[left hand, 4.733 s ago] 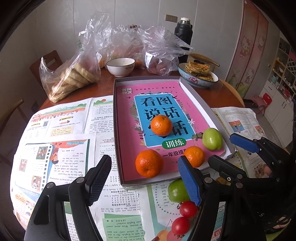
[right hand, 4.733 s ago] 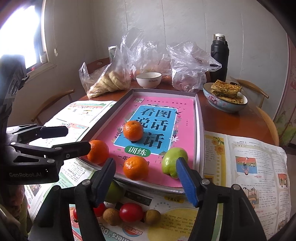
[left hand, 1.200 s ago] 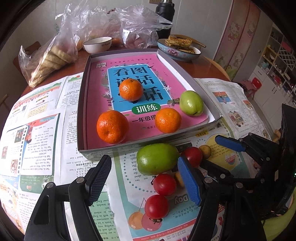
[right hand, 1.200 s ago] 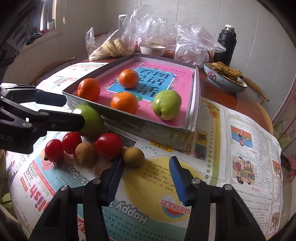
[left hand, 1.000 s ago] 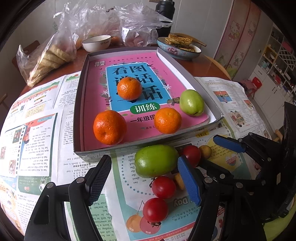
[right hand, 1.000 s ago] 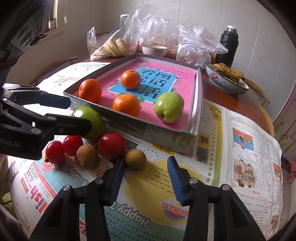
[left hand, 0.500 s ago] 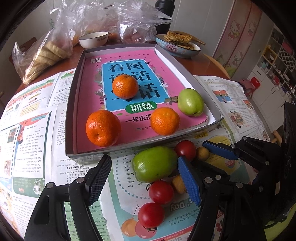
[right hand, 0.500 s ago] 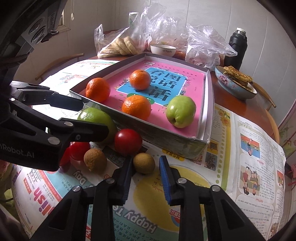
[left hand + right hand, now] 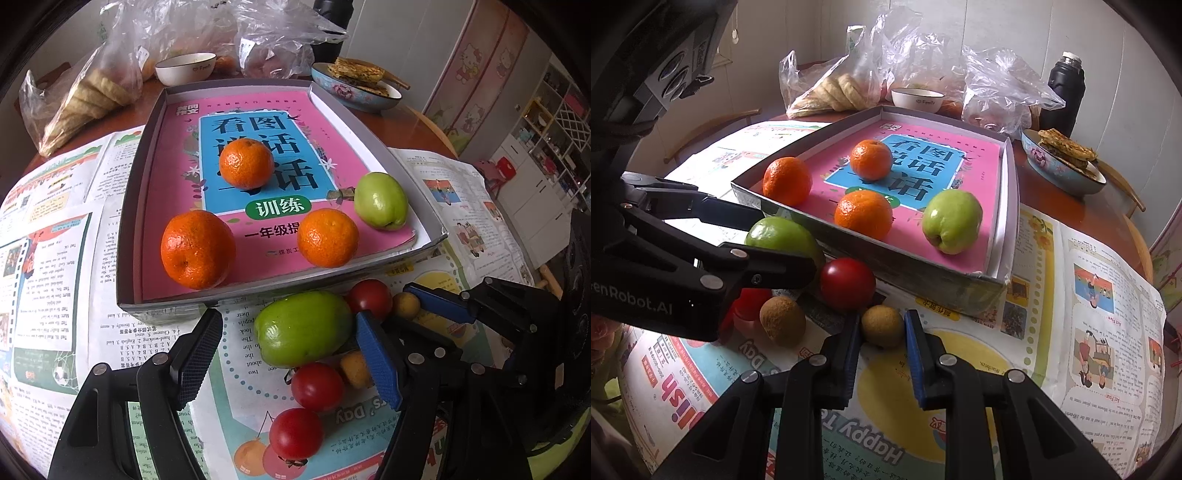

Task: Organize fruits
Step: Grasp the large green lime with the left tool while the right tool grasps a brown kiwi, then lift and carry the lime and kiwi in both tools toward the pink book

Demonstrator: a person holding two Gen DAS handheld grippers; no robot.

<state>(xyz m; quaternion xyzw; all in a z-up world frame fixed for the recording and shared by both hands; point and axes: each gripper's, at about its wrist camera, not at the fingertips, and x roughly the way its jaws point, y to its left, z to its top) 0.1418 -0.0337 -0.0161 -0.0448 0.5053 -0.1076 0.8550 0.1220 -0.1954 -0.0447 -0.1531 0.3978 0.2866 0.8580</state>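
Observation:
A grey tray (image 9: 137, 229) with a pink book cover holds three oranges (image 9: 197, 249) and a green fruit (image 9: 380, 201). On the newspaper in front lie a big green fruit (image 9: 303, 332), three red tomatoes (image 9: 317, 386) and two small brown fruits. My left gripper (image 9: 288, 350) is open, its fingers on both sides of the big green fruit (image 9: 779, 236). My right gripper (image 9: 882, 341) has narrowed around one small brown fruit (image 9: 882, 325), the pads close to it or just touching. The other brown fruit (image 9: 782, 320) lies to its left.
Behind the tray stand plastic bags of bread (image 9: 85, 99), a white bowl (image 9: 184, 68), a black flask (image 9: 1063, 92) and a blue bowl of flatbread (image 9: 1063, 162). Newspapers (image 9: 1100, 302) cover the round wooden table. Chairs stand around it.
Both grippers have moved forward and down toward the loose fruit. The right gripper's fingers have closed in around the small brown fruit. The left gripper stays open around the big green fruit.

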